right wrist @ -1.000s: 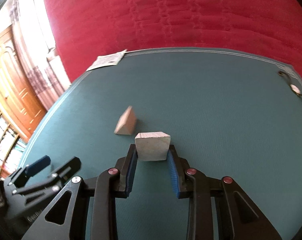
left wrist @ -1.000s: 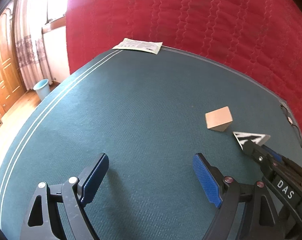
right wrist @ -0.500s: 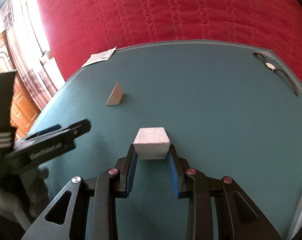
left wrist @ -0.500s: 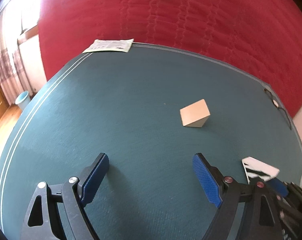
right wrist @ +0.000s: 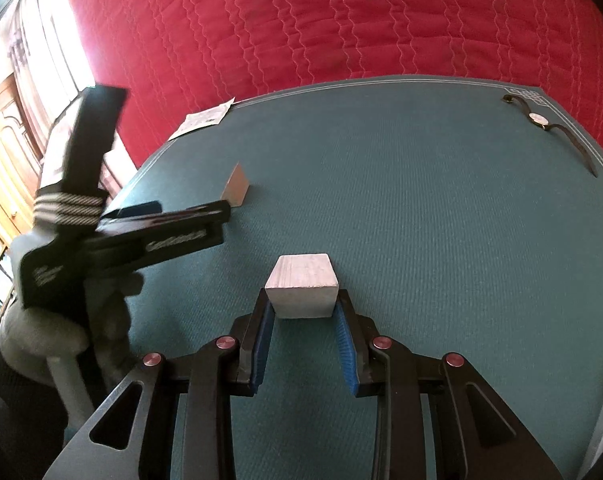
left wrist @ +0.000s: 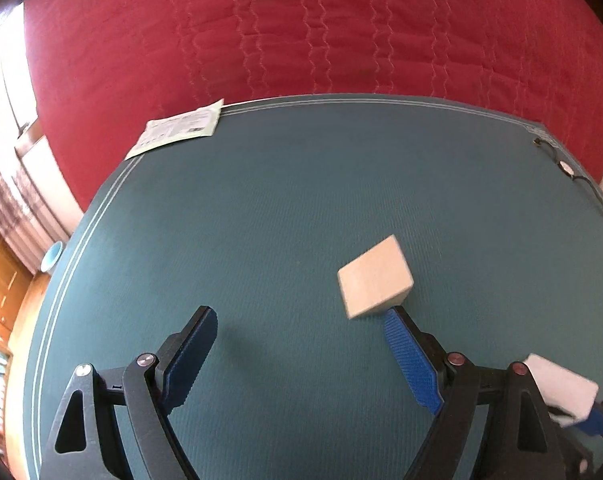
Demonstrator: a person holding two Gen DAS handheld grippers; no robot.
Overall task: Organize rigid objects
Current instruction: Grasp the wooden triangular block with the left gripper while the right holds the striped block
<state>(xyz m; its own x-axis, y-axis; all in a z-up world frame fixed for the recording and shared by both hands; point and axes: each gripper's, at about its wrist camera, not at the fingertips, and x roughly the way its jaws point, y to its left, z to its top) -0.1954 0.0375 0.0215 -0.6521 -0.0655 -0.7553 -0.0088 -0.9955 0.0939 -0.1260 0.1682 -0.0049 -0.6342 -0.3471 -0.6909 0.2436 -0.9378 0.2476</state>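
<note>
A tan wooden wedge [left wrist: 375, 282] lies on the teal table mat [left wrist: 261, 200], just beyond my left gripper's right fingertip. My left gripper [left wrist: 299, 316] is open with nothing between its blue pads. In the right wrist view the same wedge [right wrist: 236, 184] sits at the mid left, with the left gripper [right wrist: 189, 210] reaching toward it. My right gripper [right wrist: 303, 300] is shut on a pale wooden block [right wrist: 301, 290], held low over the mat. That block [left wrist: 561, 388] also shows at the bottom right of the left wrist view.
A printed leaflet [left wrist: 179, 130] lies at the mat's far left corner and a wristwatch [right wrist: 539, 118] at its far right corner. A red quilted cover [left wrist: 341, 32] rises behind the table. A gloved hand [right wrist: 61, 320] holds the left gripper. A pale blue bin [left wrist: 53, 256] stands on the floor at left.
The left gripper has rolled and slid across the mat, so the wedge now lies right by its right fingertip. The right gripper carried its block rightward away from the wedge, then held still.
</note>
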